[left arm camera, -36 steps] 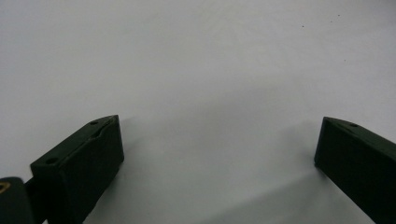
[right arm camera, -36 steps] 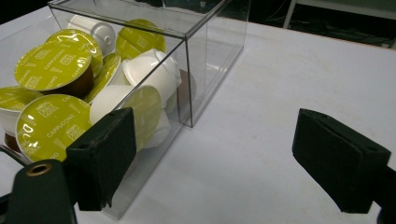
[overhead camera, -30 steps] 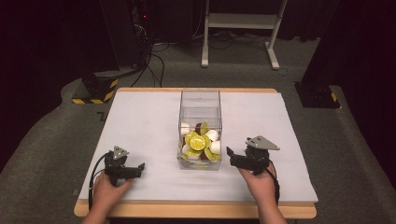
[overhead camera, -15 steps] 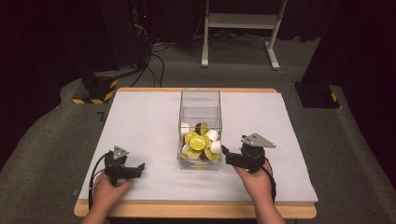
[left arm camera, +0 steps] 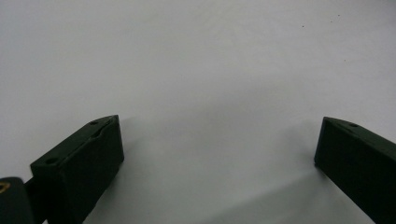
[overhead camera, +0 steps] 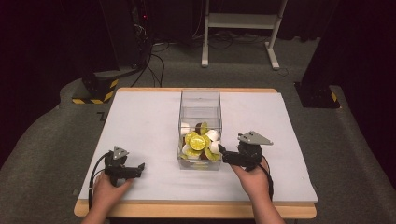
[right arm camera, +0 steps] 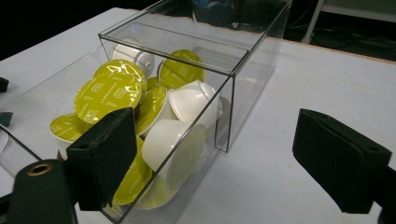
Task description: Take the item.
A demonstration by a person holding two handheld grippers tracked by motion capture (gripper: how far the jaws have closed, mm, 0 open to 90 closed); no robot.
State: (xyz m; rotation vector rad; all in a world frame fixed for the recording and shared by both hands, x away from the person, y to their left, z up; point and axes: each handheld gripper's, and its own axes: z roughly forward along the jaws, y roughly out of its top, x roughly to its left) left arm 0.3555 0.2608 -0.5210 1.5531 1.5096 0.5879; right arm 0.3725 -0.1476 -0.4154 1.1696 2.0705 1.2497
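A clear plastic box (overhead camera: 200,105) stands mid-table, its near end heaped with coffee capsules (overhead camera: 198,142) that have yellow-green lids and white cups. My right gripper (overhead camera: 221,153) sits at the box's near right corner, pointing left. In the right gripper view its jaws are open (right arm camera: 219,158). The left jaw overlaps the box's (right arm camera: 247,70) near wall and the capsules (right arm camera: 109,91) behind it, and the right jaw is over bare table. I cannot tell whether it touches the box. My left gripper (overhead camera: 141,166) rests near the front left, open (left arm camera: 217,149) over plain white table with nothing between its jaws.
The white table top (overhead camera: 140,121) has a wooden rim along its front edge (overhead camera: 196,210). Beyond the table lie grey carpet, a white stand's legs (overhead camera: 240,28), cables and a black-and-yellow base (overhead camera: 95,88) at the back left.
My right gripper has edged slightly left, closer to the box's near right corner. The left gripper has stayed where it was.
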